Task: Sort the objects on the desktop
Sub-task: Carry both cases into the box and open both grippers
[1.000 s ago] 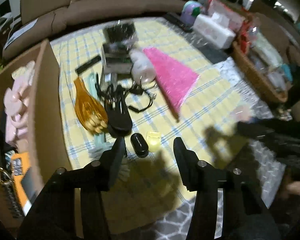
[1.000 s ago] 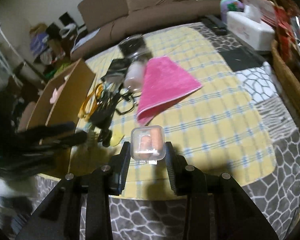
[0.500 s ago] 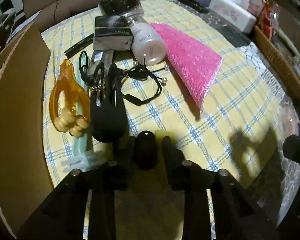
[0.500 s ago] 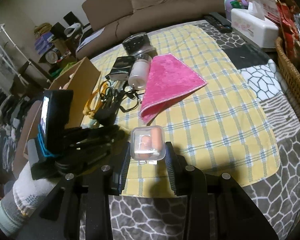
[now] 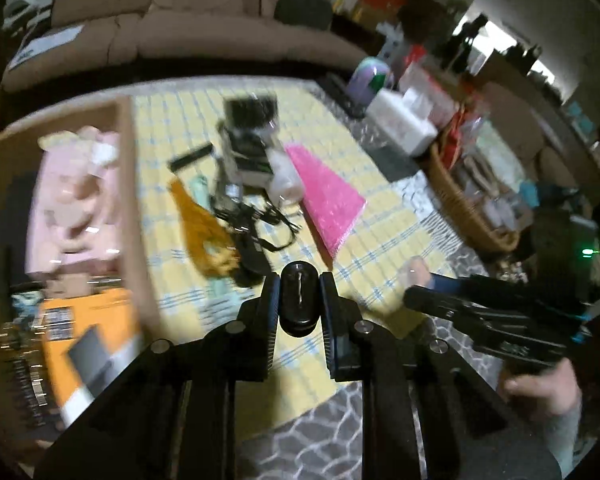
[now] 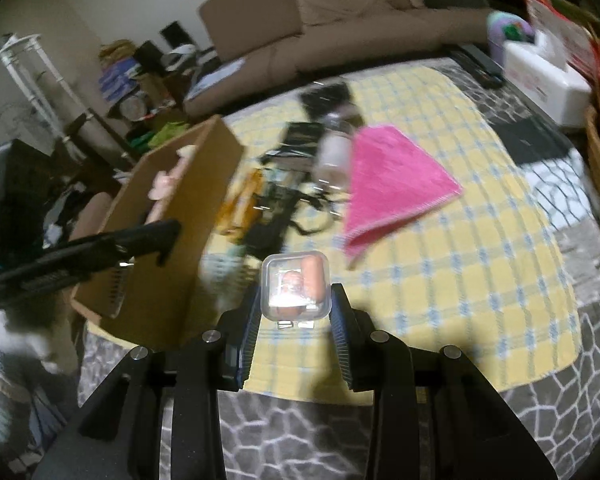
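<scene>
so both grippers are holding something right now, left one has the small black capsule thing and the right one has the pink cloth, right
Not quite. The right gripper is shut on a small clear plastic case with something orange inside, as the right wrist view shows; the pink cloth lies on the yellow checked tablecloth. The rest holds: the left gripper is shut on the small black capsule.

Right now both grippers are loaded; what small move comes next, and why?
Probably swing the left gripper left over the open cardboard box and release: it grips the small black oval case lifted above the yellow checked cloth, and sorted items already lie in the box.
</scene>
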Motion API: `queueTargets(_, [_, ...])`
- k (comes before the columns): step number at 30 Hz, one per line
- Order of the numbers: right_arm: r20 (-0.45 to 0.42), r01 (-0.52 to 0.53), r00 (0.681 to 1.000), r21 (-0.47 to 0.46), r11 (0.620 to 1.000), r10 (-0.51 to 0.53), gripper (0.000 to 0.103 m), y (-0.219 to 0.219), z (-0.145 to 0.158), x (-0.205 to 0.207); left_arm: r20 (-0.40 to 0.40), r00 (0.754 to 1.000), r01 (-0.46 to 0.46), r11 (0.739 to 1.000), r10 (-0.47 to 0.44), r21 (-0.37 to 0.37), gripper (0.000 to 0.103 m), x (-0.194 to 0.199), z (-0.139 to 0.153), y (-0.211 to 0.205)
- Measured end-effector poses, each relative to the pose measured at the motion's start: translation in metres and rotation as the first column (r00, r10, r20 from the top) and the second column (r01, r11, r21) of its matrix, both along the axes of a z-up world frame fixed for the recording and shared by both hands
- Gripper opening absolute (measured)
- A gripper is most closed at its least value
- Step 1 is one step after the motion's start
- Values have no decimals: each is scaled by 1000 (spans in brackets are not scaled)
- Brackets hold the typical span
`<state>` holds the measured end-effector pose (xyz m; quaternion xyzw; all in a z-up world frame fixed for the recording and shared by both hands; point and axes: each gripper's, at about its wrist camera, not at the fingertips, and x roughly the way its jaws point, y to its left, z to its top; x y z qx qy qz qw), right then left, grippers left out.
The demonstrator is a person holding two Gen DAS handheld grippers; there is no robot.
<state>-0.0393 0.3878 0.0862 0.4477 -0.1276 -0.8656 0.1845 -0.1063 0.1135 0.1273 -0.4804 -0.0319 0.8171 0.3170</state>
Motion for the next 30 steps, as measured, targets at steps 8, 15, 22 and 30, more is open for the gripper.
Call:
queueTargets(8, [-50, -165, 985, 8, 986, 165, 34, -93, 26, 2, -1, 996, -89, 996, 89, -16, 18, -4, 22, -129])
queueTargets(15, [-29, -329, 944, 36, 944, 330, 34, -197, 26, -7, 57, 978, -200, 978, 203, -50, 18, -11, -18, -213])
queueTargets(22, [75, -454, 891, 79, 888, 448, 34, -288, -10, -20, 103, 975, -193, 980, 197, -54, 18, -11, -52, -230])
queueTargets(30, [164, -518, 851, 112, 848, 499, 37, -341, -44, -38, 98, 978, -177, 981, 185, -84, 19, -8, -58, -233])
